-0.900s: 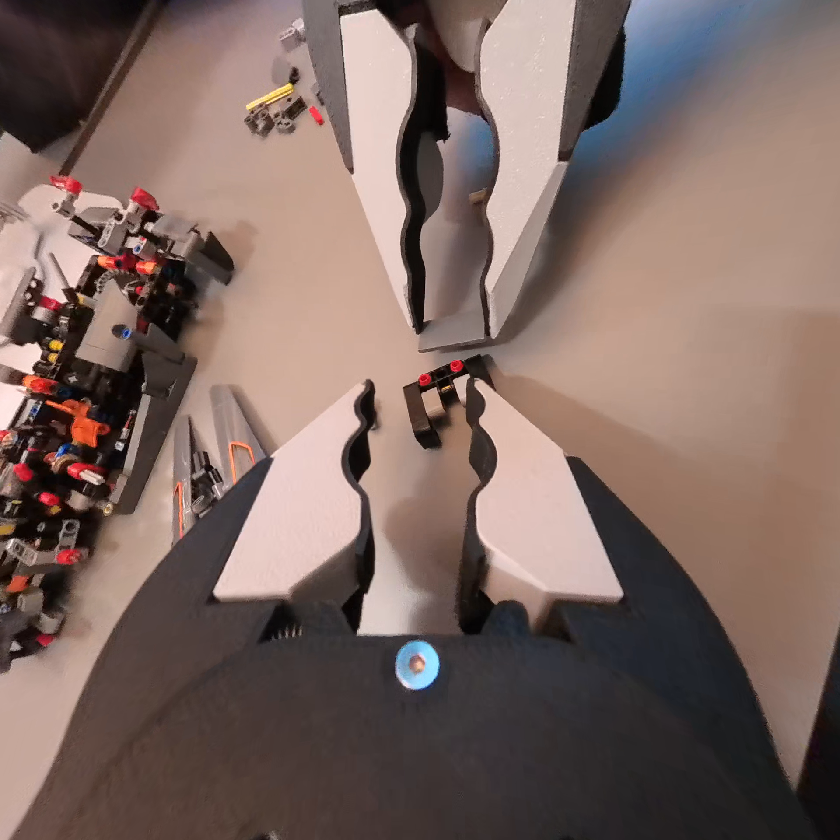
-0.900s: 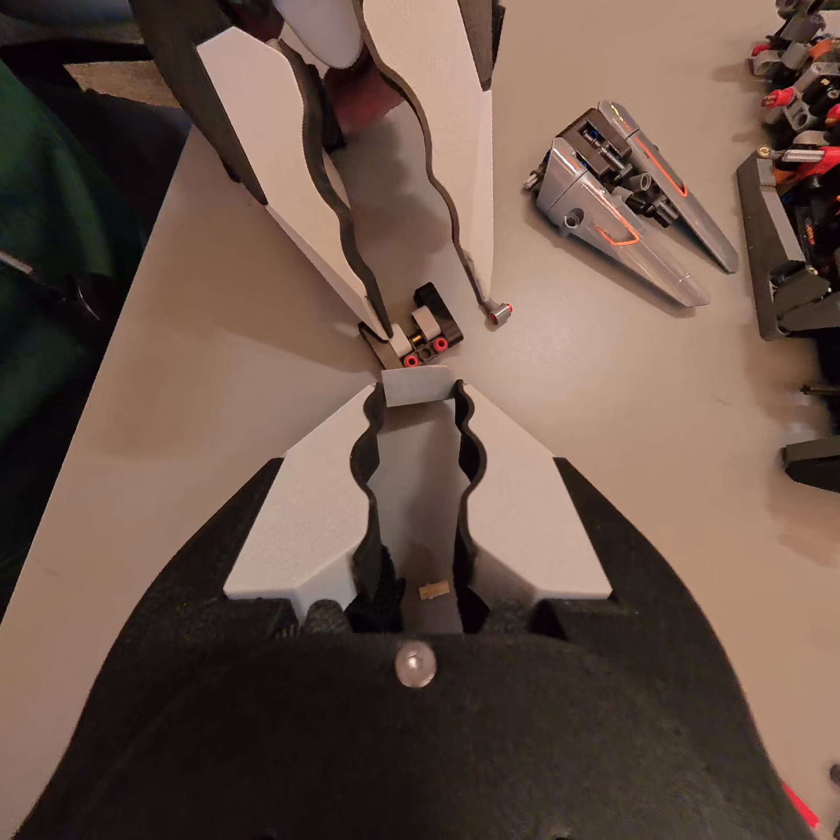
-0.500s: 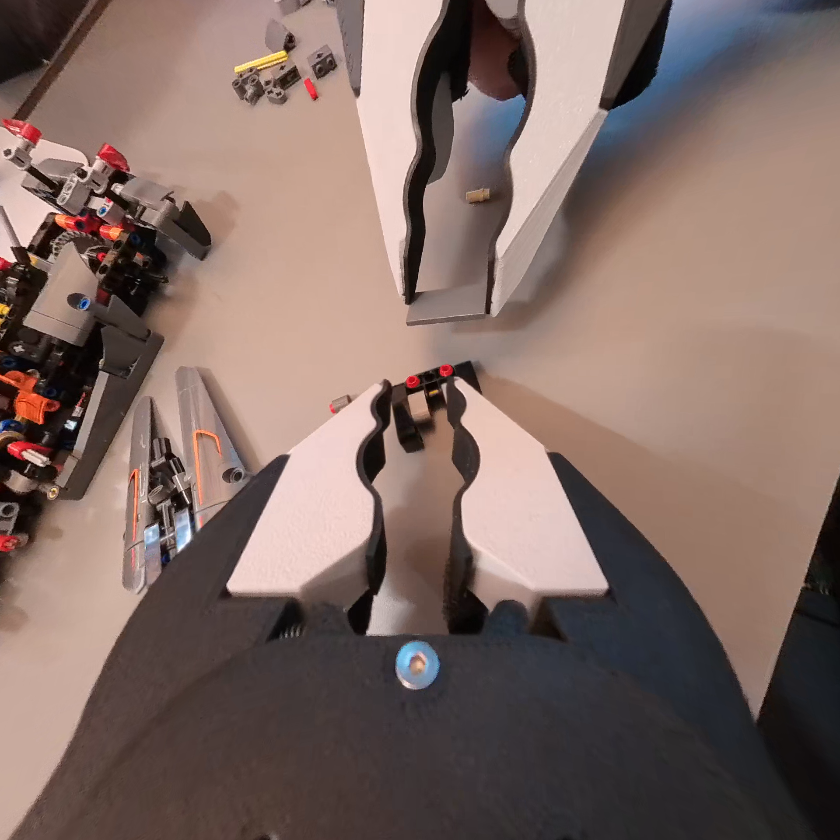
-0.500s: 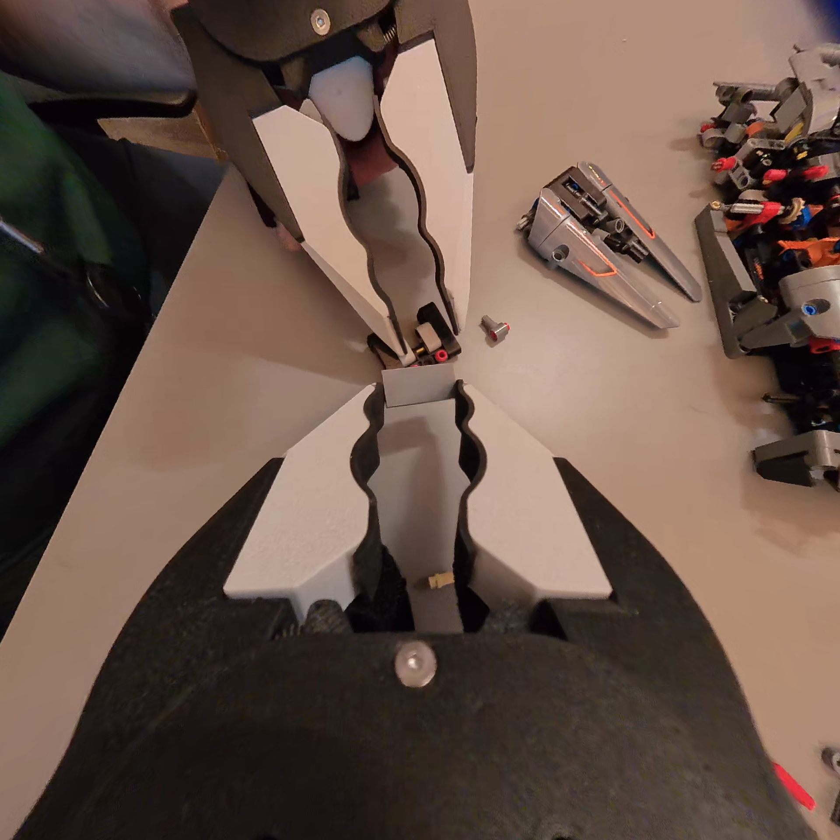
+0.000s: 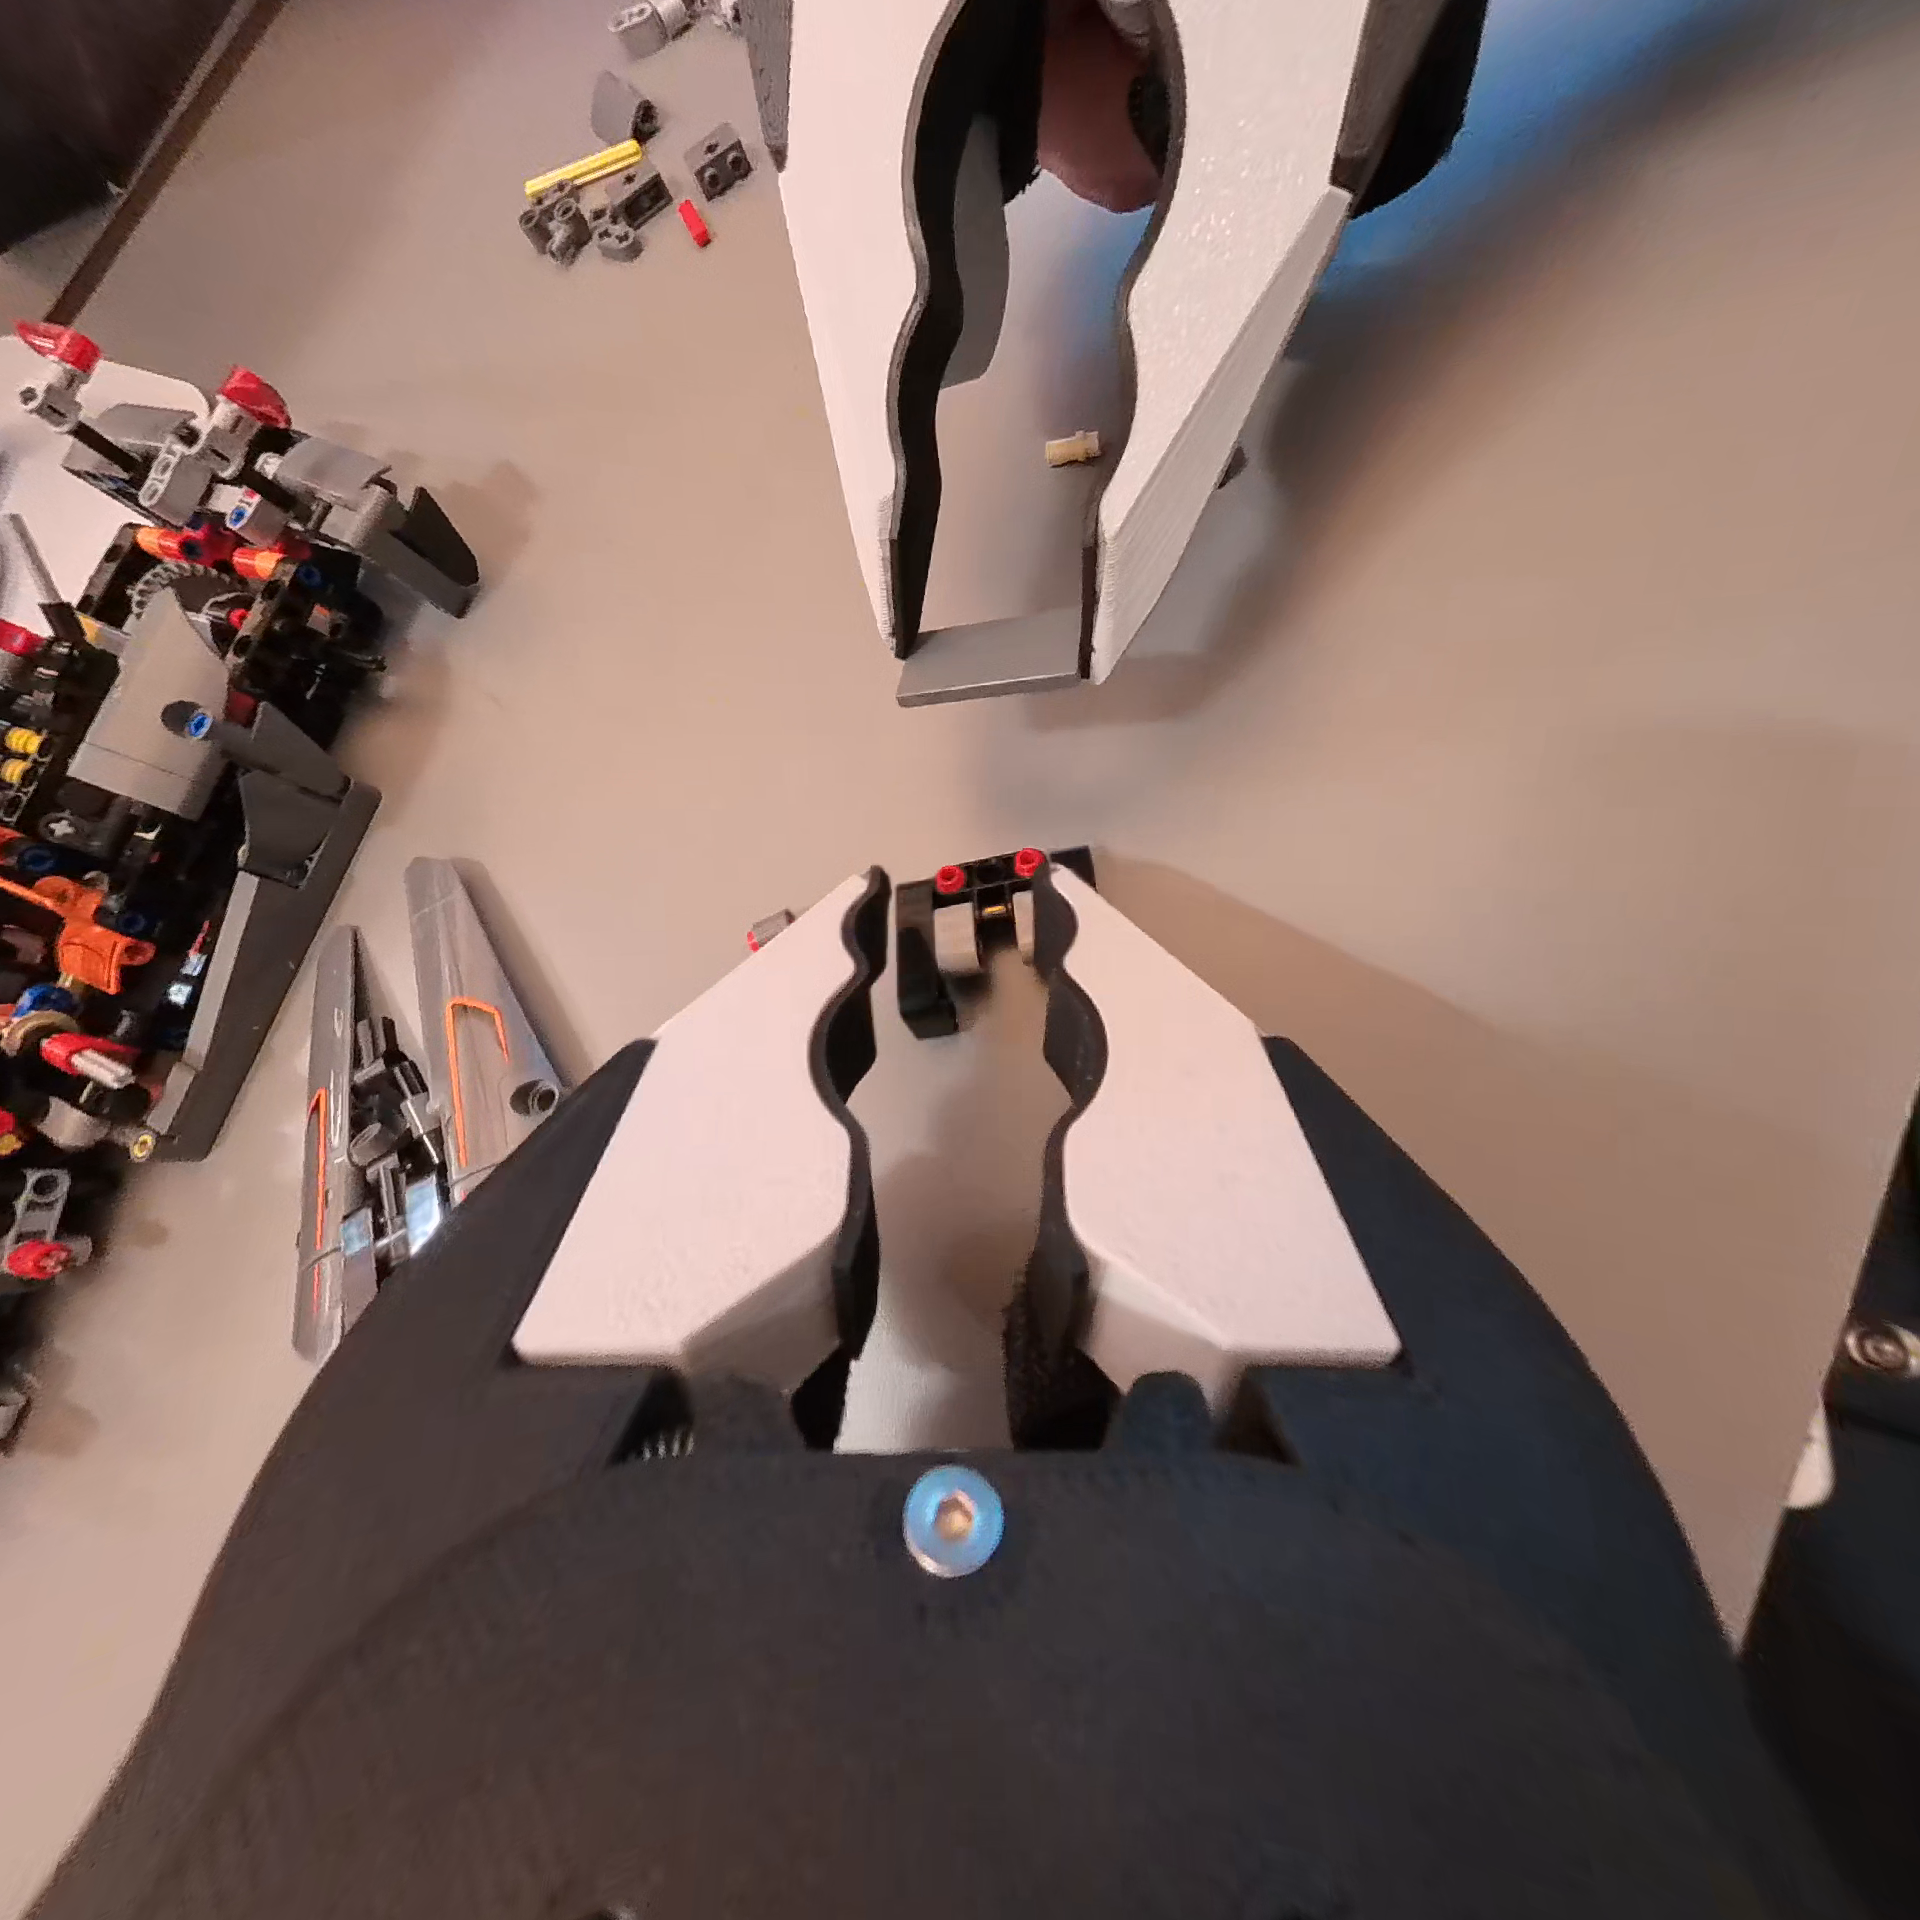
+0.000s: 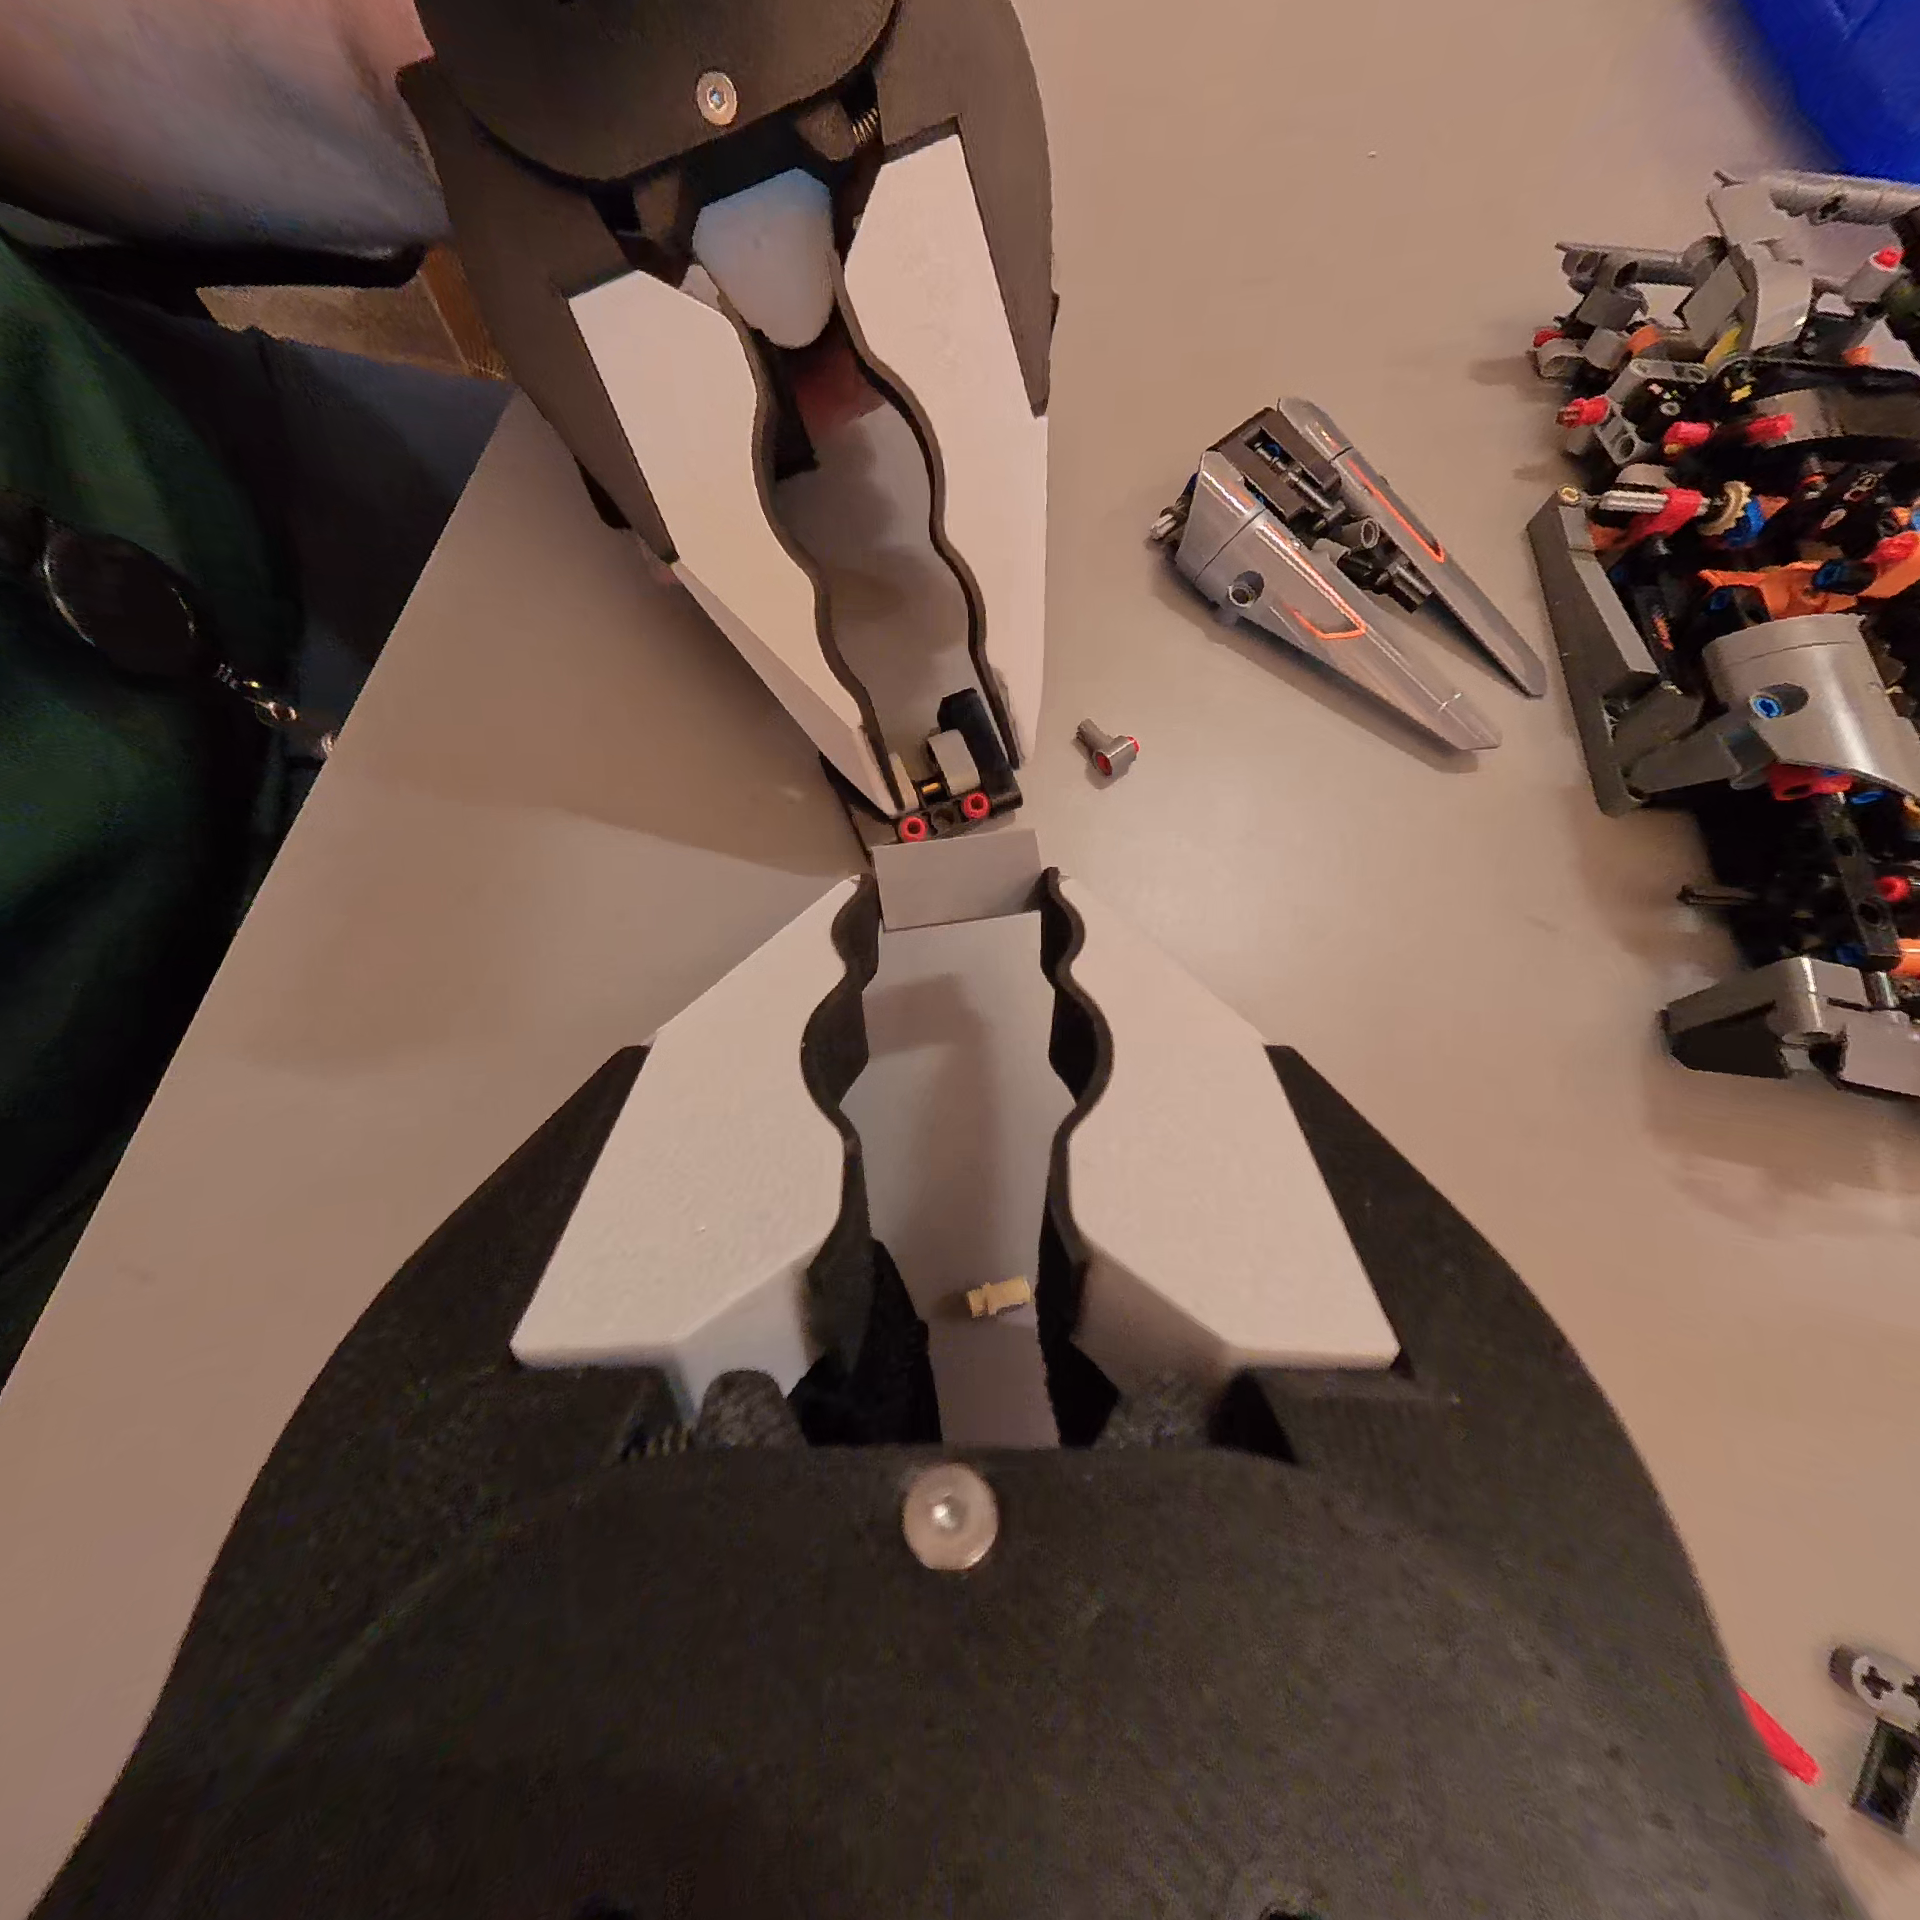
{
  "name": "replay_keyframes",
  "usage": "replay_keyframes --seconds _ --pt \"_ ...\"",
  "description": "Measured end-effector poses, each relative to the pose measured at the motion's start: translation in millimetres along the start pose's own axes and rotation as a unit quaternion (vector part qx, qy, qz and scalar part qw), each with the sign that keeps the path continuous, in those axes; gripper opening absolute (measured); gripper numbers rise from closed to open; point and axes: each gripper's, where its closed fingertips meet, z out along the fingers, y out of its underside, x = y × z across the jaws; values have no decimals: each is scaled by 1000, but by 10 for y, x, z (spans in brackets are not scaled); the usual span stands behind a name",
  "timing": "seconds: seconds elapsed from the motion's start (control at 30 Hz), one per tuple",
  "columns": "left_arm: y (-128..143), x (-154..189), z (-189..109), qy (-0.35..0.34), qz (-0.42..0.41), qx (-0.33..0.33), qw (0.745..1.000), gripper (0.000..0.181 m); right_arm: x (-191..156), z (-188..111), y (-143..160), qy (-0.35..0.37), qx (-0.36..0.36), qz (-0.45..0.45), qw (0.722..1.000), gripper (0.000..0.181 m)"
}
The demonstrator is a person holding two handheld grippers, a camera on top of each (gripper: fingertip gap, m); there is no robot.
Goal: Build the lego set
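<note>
Two grippers meet tip to tip over the grey table (image 5: pixel 1455 935). Left gripper (image 5: pixel 966 914) has its fingers clamped on a small black sub-assembly (image 5: pixel 971 904) with two red pins showing. Right gripper (image 6: pixel 956 883) pinches a flat grey tile (image 6: pixel 954 883) just beside it. Step in hand looks like mating tile to sub-assembly; next move calls for squaring the tile, then pressing. Loose grey-red pin (image 6: pixel 1108 750) lies right of the tips; winged piece (image 6: pixel 1340 592) and main model (image 6: pixel 1766 623) farther right.
</note>
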Motion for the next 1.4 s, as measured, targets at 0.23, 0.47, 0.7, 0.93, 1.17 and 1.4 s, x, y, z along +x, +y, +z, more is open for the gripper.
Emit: replay_keyframes --seconds 0.23,0.47,0.7,0.93,1.17,1.4 --pt "-23 -31 -112 -13 -21 23 999 37 -5 11 -20 -4 10 3 1000 29" --pt "74 -35 -145 -17 -35 12 999 39 -11 -15 -61 -4 18 2 1000 29" --pt "98 -43 -165 -23 -49 11 998 40 -16 -30 -99 -6 28 2 1000 29" --pt "112 -45 -178 -29 -57 11 998 39 -12 -34 -114 -3 29 -1 1000 29" --pt "106 -38 -164 -21 -60 15 998 40 -16 -40 -134 0 30 -5 1000 29" --pt "60 -37 -104 -8 -57 23 998 41 -48 -36 -167 2 27 -17 999 29"
